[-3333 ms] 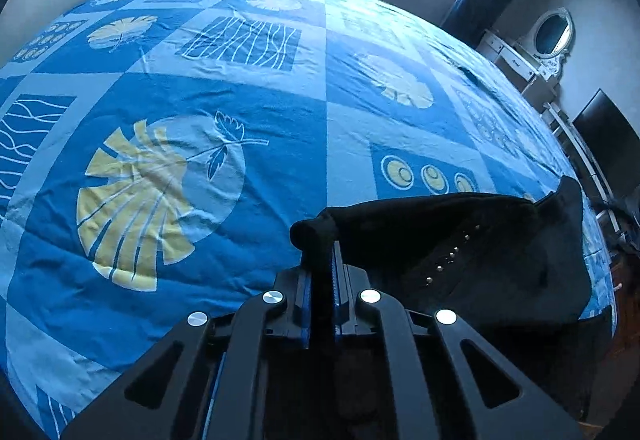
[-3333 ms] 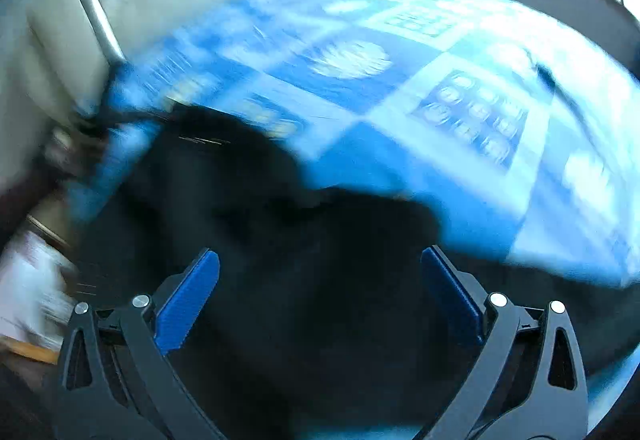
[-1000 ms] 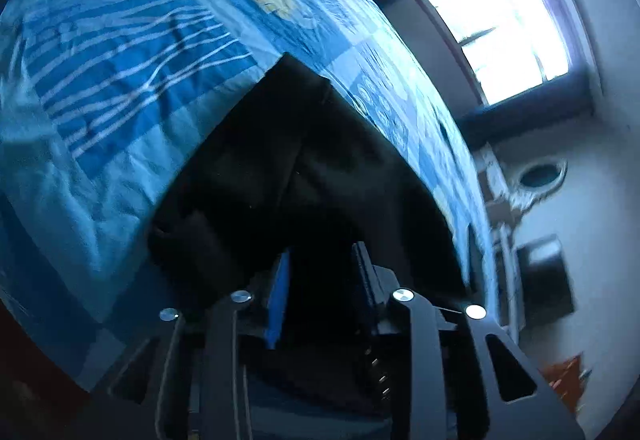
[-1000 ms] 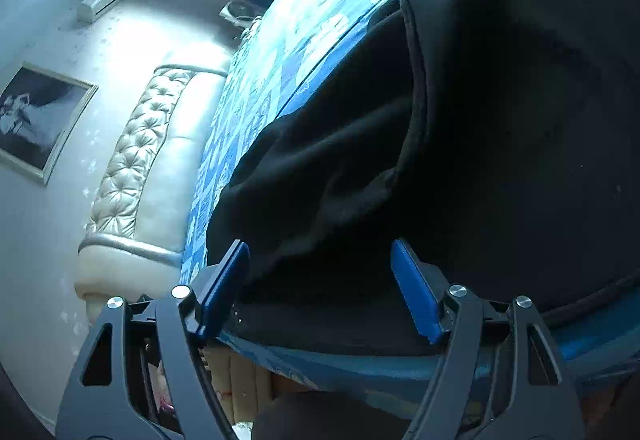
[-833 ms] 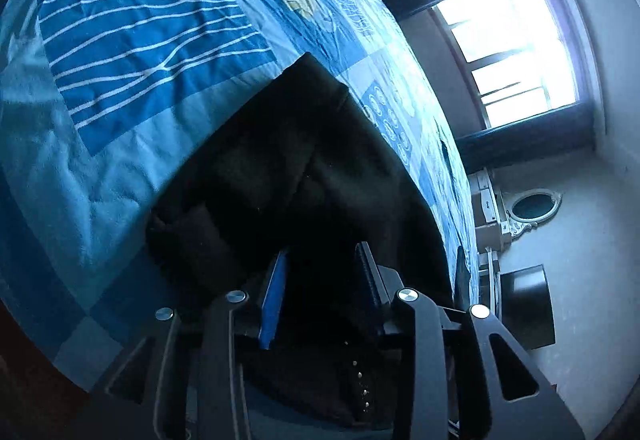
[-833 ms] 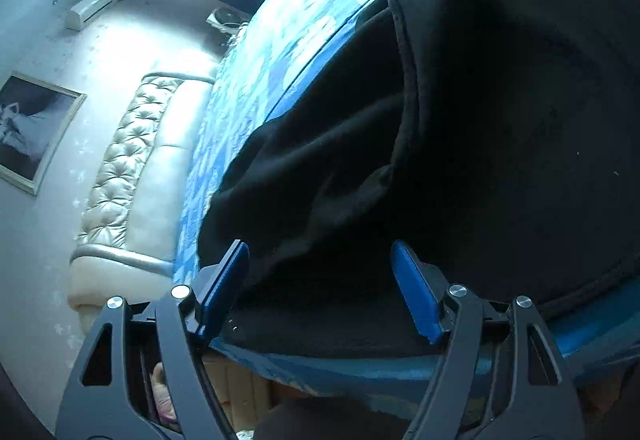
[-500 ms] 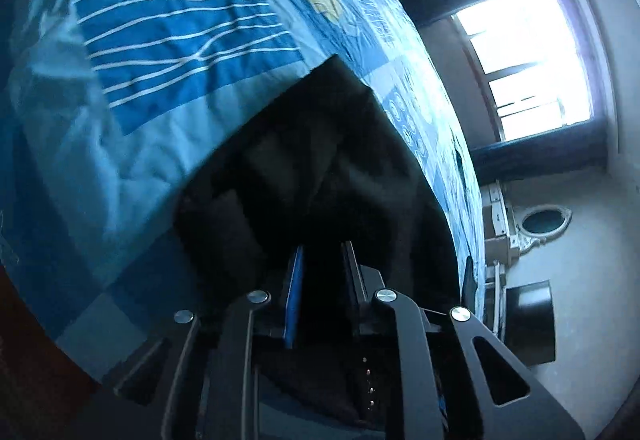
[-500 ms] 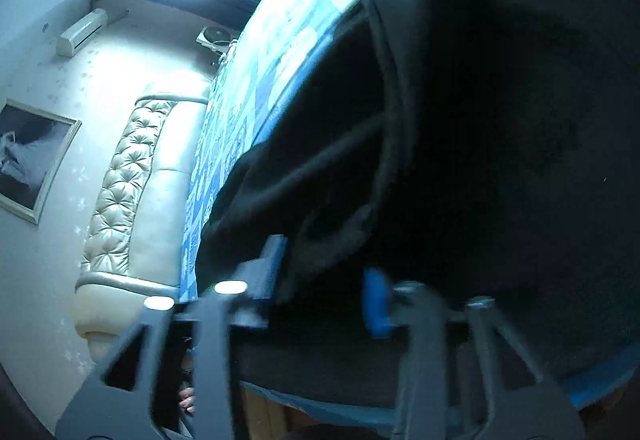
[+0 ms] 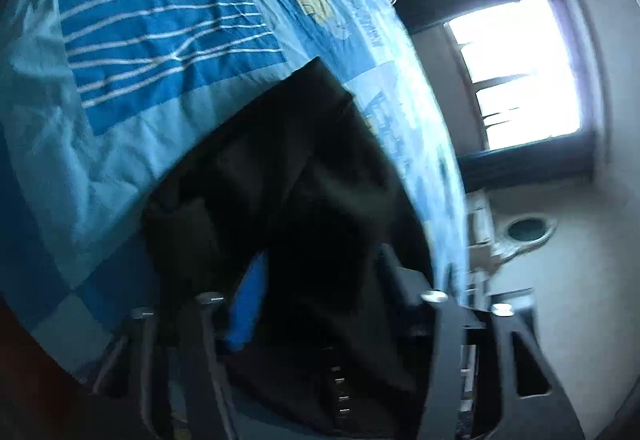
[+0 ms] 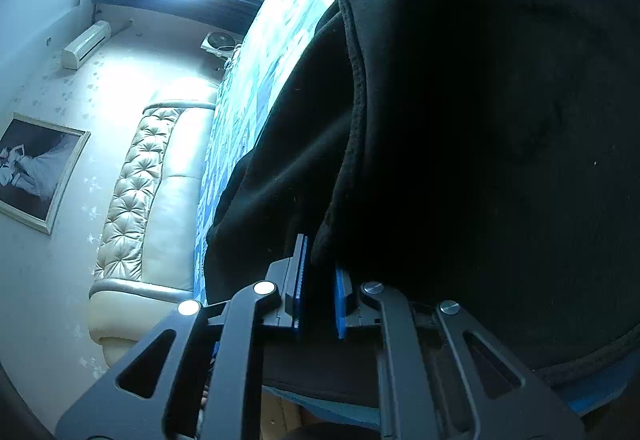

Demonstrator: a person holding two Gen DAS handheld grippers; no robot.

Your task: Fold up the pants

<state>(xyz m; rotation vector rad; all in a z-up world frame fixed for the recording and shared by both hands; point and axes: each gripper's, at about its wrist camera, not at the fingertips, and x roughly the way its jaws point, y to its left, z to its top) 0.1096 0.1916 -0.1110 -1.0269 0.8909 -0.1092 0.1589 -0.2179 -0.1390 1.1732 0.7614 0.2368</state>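
On the bed, the pants lie bunched at its near edge, toward 6 o'clock. Right tool pinches a seam fold, likely to lift it over. Left tool looks spread, cloth between; blur leaves its grip uncertain.

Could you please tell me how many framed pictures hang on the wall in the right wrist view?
1: a framed picture hangs on the wall, left of the tufted headboard. Others may hang outside this view.

Pants lie on the bedspread, near its edge.
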